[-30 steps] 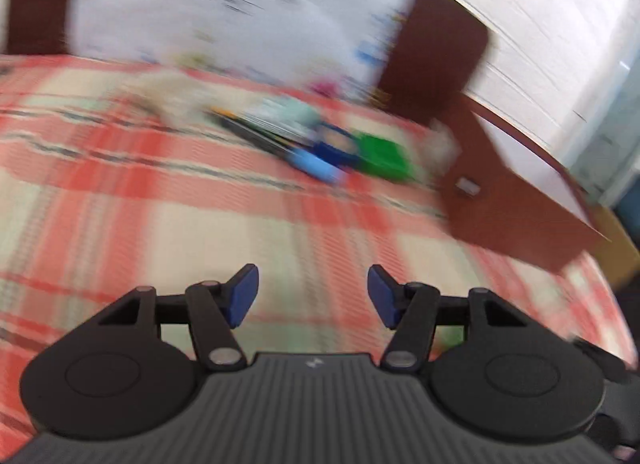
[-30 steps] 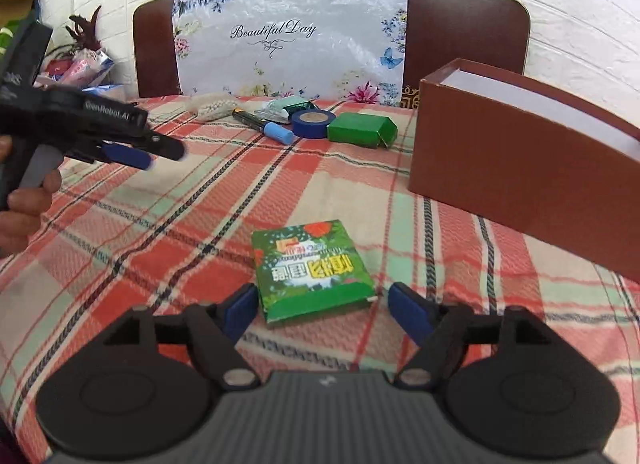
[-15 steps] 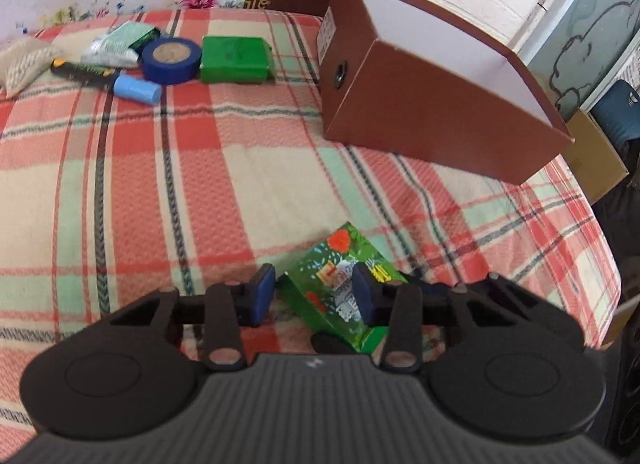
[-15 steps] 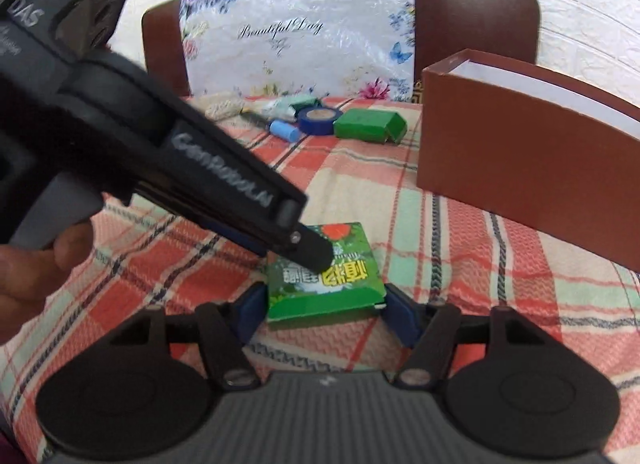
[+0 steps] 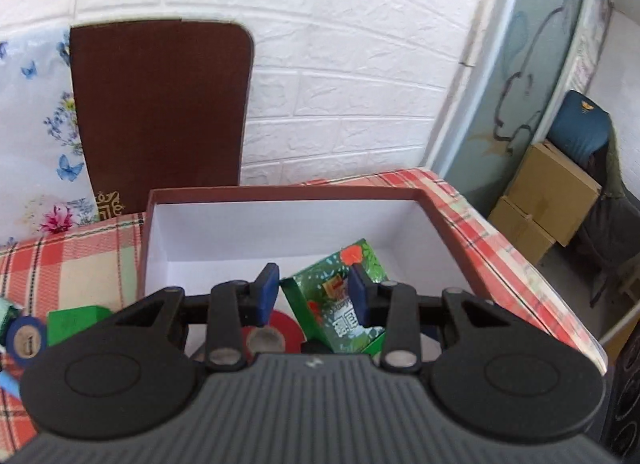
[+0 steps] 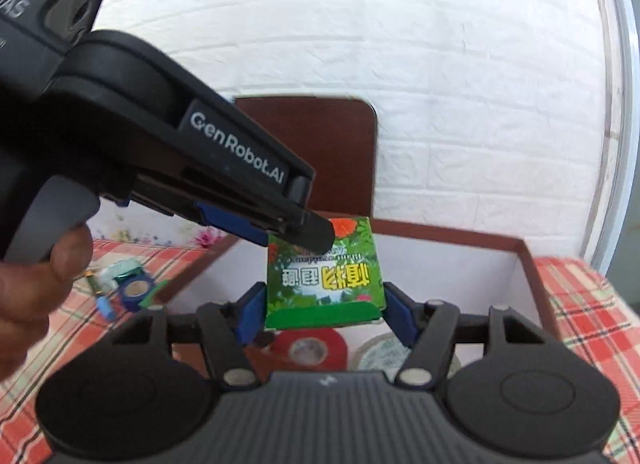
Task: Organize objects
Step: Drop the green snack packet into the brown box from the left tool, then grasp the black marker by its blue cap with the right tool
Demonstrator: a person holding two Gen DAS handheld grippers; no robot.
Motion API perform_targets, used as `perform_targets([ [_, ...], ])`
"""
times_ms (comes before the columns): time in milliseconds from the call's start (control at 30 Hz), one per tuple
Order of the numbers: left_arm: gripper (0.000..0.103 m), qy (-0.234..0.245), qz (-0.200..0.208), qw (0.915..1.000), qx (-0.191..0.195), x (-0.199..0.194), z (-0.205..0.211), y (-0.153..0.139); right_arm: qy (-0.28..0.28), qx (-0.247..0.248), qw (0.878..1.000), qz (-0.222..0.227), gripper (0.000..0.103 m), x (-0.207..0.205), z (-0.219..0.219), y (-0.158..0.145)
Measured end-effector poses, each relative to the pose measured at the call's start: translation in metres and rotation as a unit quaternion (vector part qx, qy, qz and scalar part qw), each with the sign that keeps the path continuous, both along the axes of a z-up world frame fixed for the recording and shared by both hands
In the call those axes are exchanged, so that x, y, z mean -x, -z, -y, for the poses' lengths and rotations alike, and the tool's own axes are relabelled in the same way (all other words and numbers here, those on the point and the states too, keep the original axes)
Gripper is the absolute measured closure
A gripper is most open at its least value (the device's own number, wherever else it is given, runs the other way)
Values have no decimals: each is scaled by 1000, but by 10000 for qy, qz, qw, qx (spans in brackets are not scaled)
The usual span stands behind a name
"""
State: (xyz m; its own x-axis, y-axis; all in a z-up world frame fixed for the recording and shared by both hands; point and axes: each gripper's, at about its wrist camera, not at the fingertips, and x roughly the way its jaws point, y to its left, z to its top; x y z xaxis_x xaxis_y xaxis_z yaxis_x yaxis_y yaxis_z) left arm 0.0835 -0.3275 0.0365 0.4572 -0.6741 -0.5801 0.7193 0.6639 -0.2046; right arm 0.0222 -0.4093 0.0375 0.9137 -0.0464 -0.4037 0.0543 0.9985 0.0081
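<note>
**A:** What is the right gripper (image 6: 325, 310) doing?

**B:** Its two blue pads are pressed against the left and right edges of the green printed packet (image 6: 326, 278), so it is clenched on that packet and holds it up over the open brown box (image 6: 532, 276).

**A:** And the left gripper (image 5: 314, 294)?

**B:** It reaches in from the left. In its own view the right pad lies against the packet's printed face (image 5: 340, 300), while the left pad stands clear of the packet's edge, with a gap showing. The jaws look parted; I see no squeeze on the packet from that side. In the right wrist view its dark tip overlaps the packet's top corner.

**A:** What lies under the packet?

**B:** Inside the box, on its white floor, sits a red tape roll (image 6: 310, 348), and beside it a pale roll (image 6: 384, 352), partly hidden.

**A:** Outside the box?

**B:** On the plaid-covered surface (image 5: 80, 260) to the left lie a green box (image 5: 76, 320) and a blue tape roll (image 5: 26, 342), close together. A brown chair back (image 5: 160, 111) stands behind the box, against a white brick wall (image 5: 340, 63).
</note>
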Motion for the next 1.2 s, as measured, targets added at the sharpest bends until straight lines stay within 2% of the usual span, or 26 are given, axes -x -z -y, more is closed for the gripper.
perform_targets([
  [67, 63, -160, -56, 9999, 5, -12, 10, 12, -1, -105, 9999, -122, 39, -22, 12, 10],
  [133, 61, -425, -83, 9990, -140, -20, 16, 22, 24, -72, 9998, -190, 32, -37, 18, 21],
  [200, 61, -454, -127, 9984, -309, -24, 18, 27, 143, 21, 9996, -222, 36, -42, 19, 30],
  [367, 61, -506, 342, 9969, -497, -10, 5, 20, 305, -347, 9989, -27, 36, -20, 28, 33],
  [533, 61, -620, 700, 9952, -292, 12, -30, 3, 412, -413, 9979, 277, 36, 8, 13, 22],
  [700, 60, -1109, 563, 9922, -28, 24, -111, 5, -31, -481, 9963, 705, 36, 44, -15, 2],
  [800, 59, -1750, 493, 9830, -238, 17, -166, 24, -542, -445, 9950, 717, 36, 57, -47, 0],
  [867, 59, -2124, 289, 9754, -514, 7, -202, 44, -919, -394, 9936, 527, 36, 55, -72, 3],
  [933, 59, -2455, 255, 9661, -760, 0, -233, 67, -1313, -356, 9905, 220, 37, 46, -101, 13],
  [1000, 59, -2770, 295, 9555, -975, -5, -259, 88, -1568, -290, 9872, -77, 43, 30, -126, 26],
  [1100, 59, -3052, -10, 9492, -769, -13, -297, 115, -1783, -186, 9828, -438, 46, 4, -155, 44],
  [1133, 58, -3074, 136, 9500, -540, -10, -307, 119, -1787, -164, 9823, -540, 46, -6, -162, 47],
  [1200, 56, -3024, 404, 9514, -416, -5, -315, 127, -1877, -32, 9801, -644, 46, -29, -175, 53],
])
